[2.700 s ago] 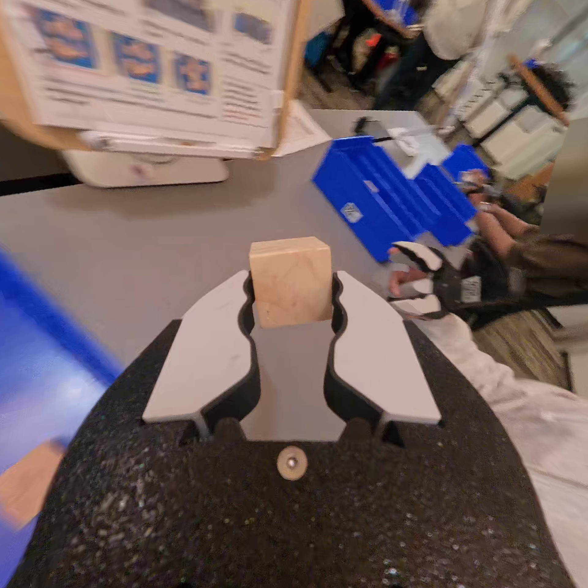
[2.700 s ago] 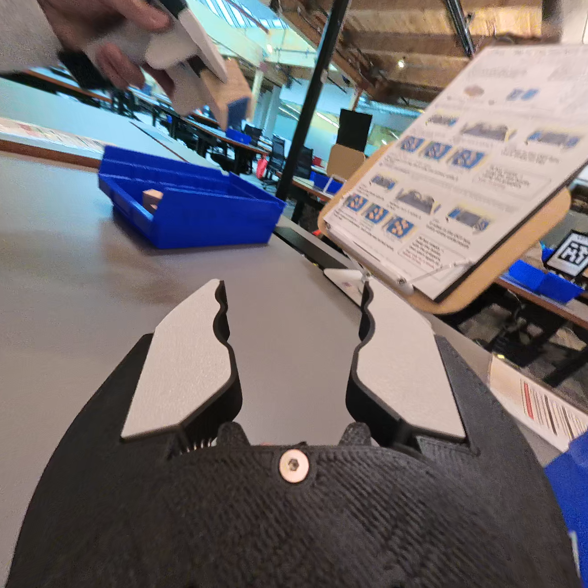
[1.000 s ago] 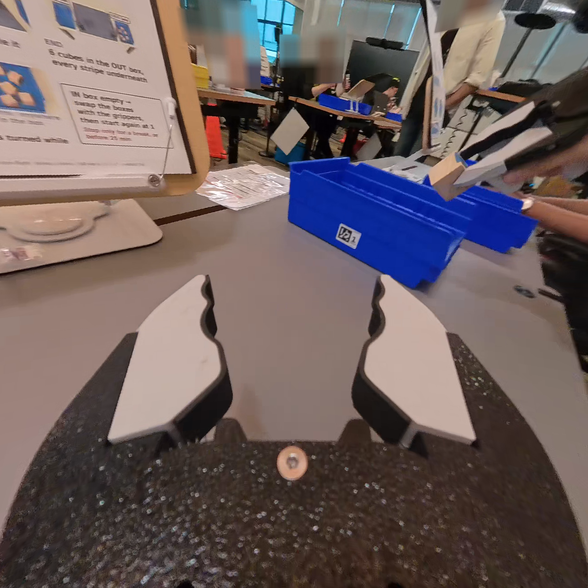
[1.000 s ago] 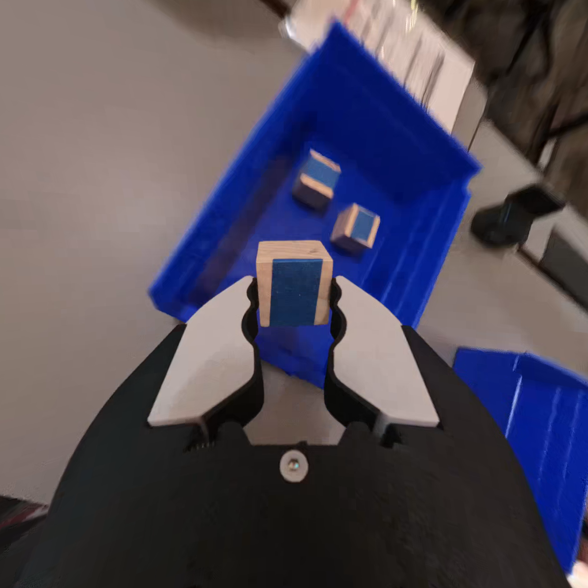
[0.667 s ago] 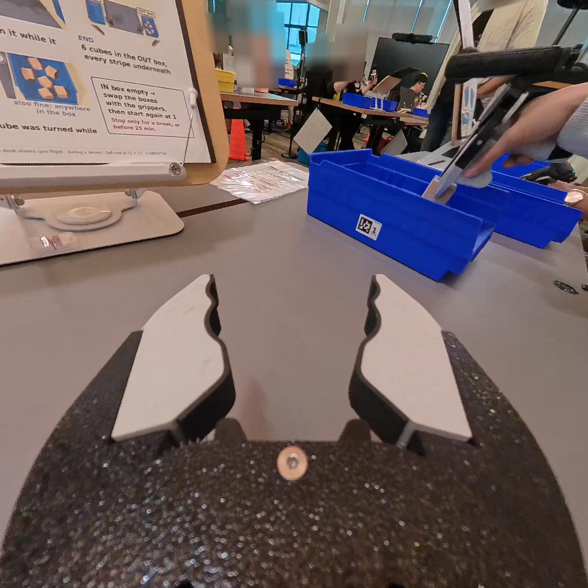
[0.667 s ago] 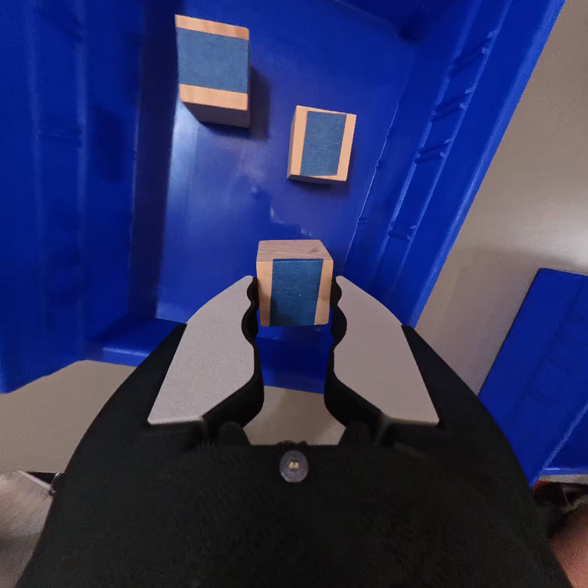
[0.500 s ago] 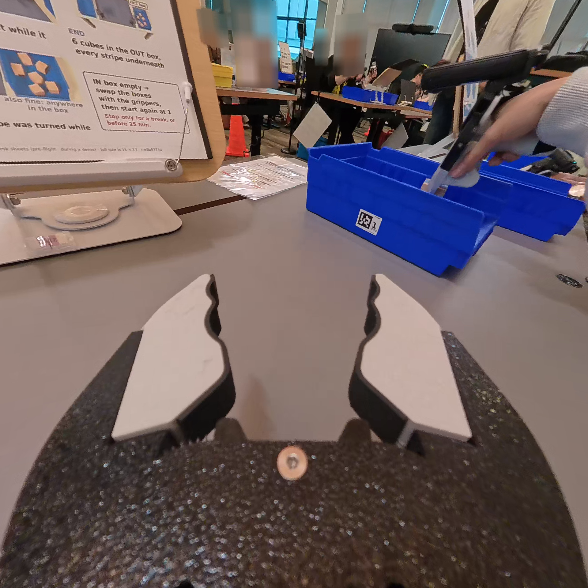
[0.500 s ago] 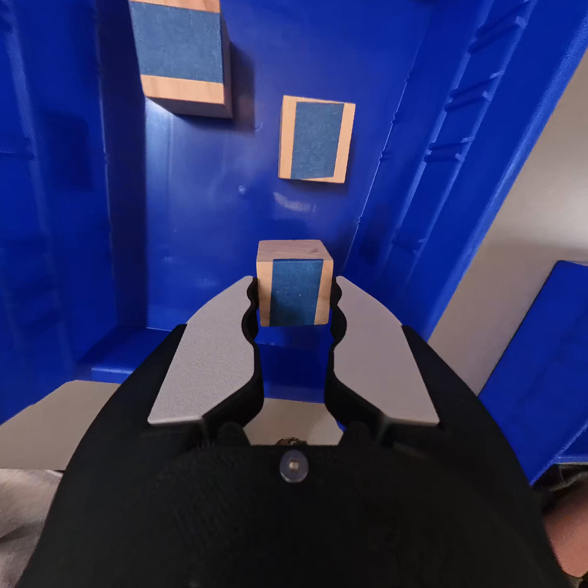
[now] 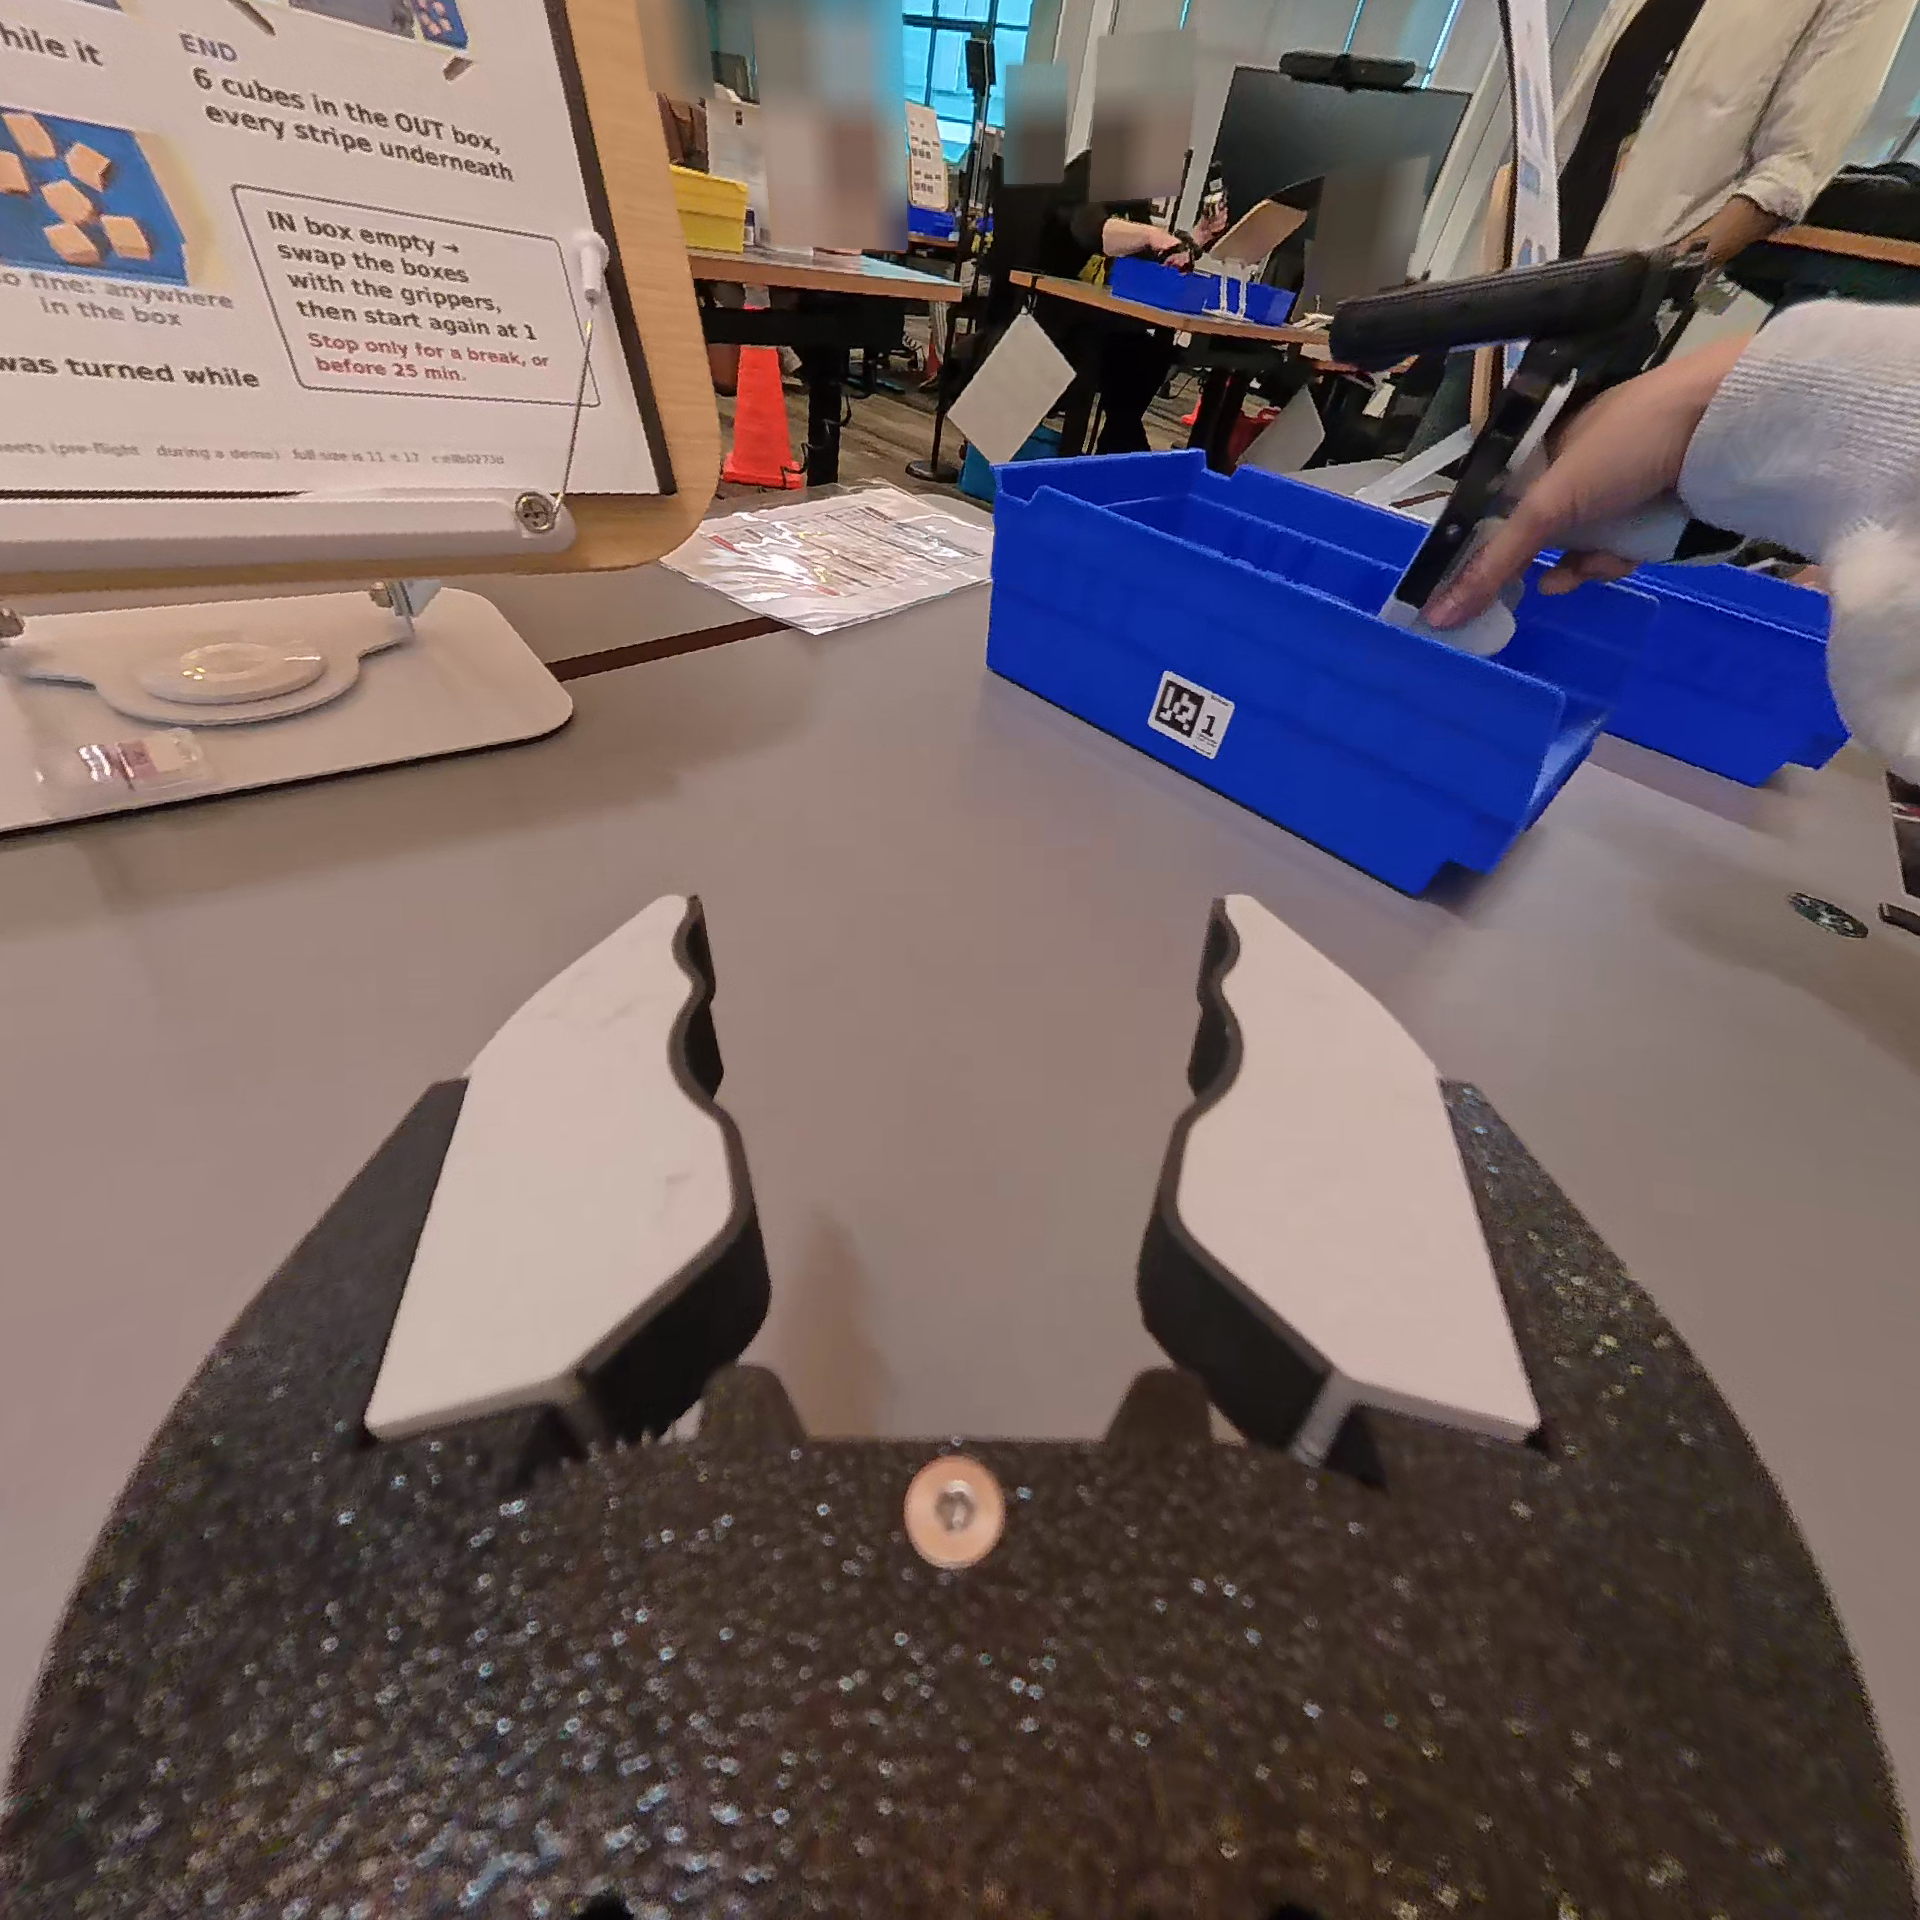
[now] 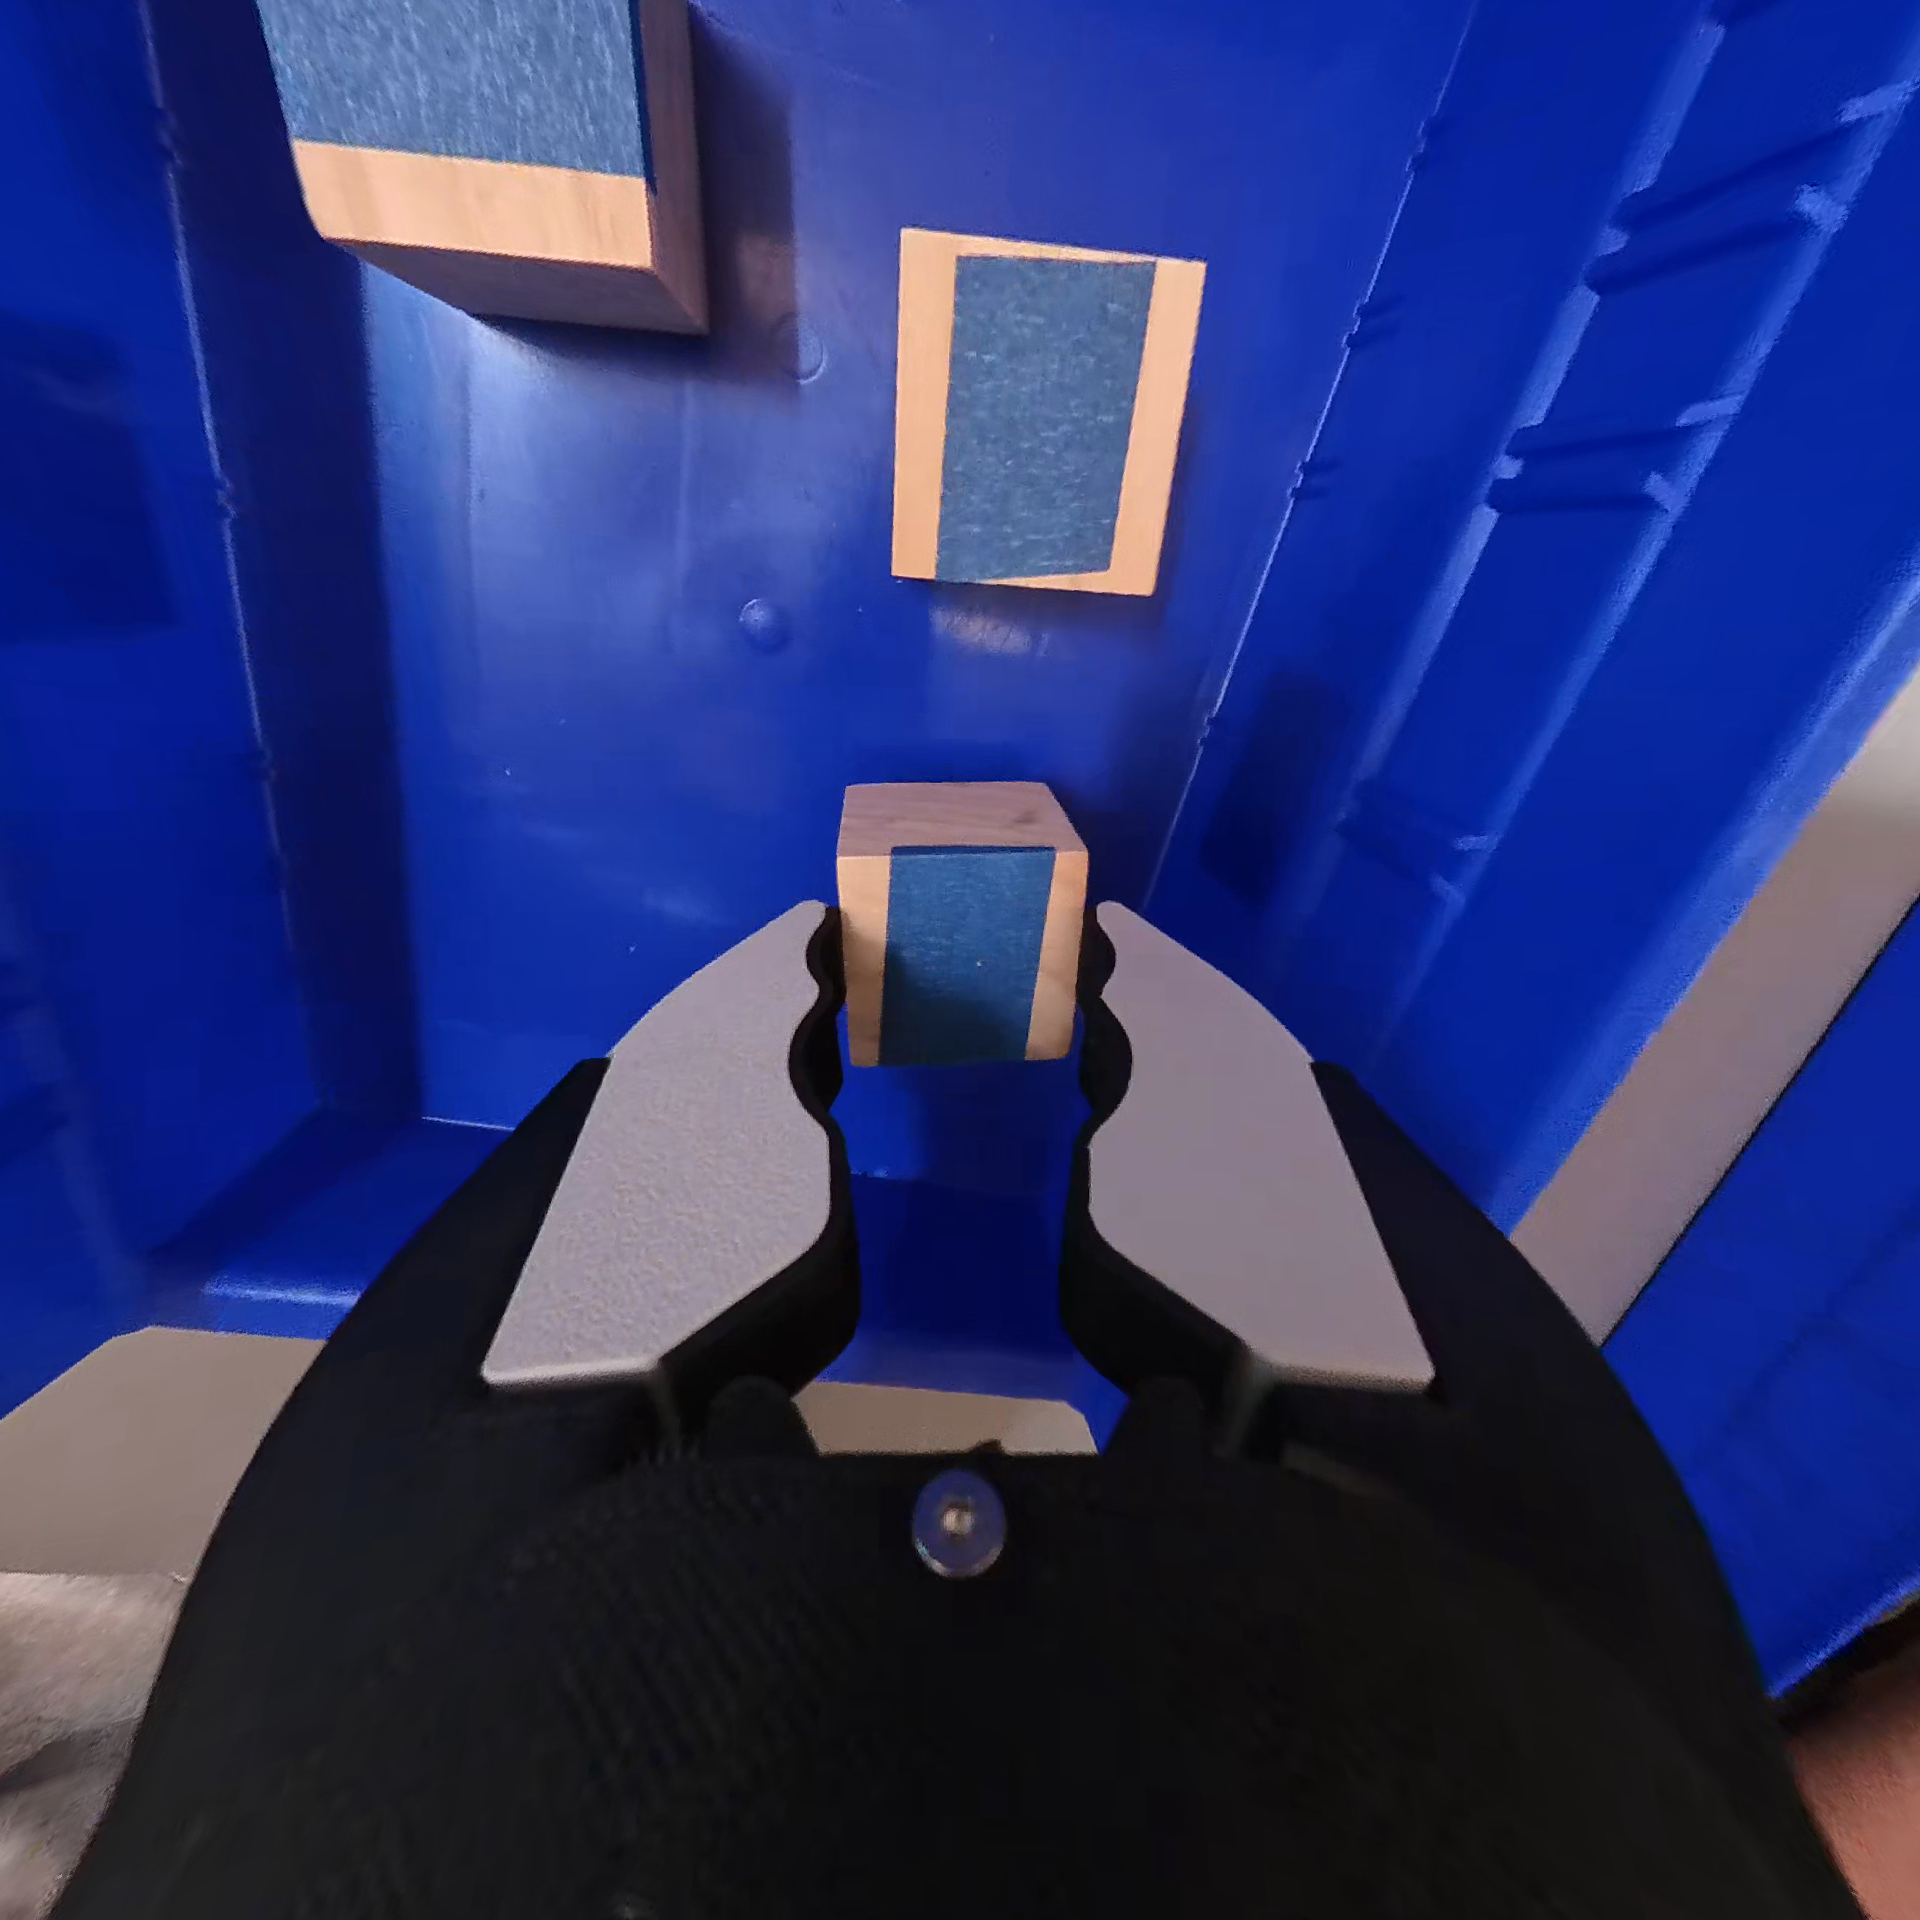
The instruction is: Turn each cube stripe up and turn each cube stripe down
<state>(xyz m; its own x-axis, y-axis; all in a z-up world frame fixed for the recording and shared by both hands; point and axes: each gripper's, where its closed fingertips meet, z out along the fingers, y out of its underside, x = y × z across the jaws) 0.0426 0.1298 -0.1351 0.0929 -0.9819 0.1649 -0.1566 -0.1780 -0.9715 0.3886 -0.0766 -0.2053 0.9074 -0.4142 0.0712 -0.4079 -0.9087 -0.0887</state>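
Observation:
My right gripper is shut on a wooden cube whose blue stripe faces the camera. It holds the cube low inside a blue bin, close to the floor near the bin's near wall. Two more cubes lie in the bin with stripes up: one in the middle, one at the top left. My left gripper is open and empty over the grey table. The left wrist view shows the right gripper, held by a hand, reaching down into the same bin.
A second blue bin stands behind the first and shows at the right edge of the right wrist view. An instruction board on a white stand is at the far left. A plastic-sleeved sheet lies behind.
My right gripper has come down deeper into the bin with the cube, so the two lying cubes look larger. My left gripper has stayed open and nearly still.

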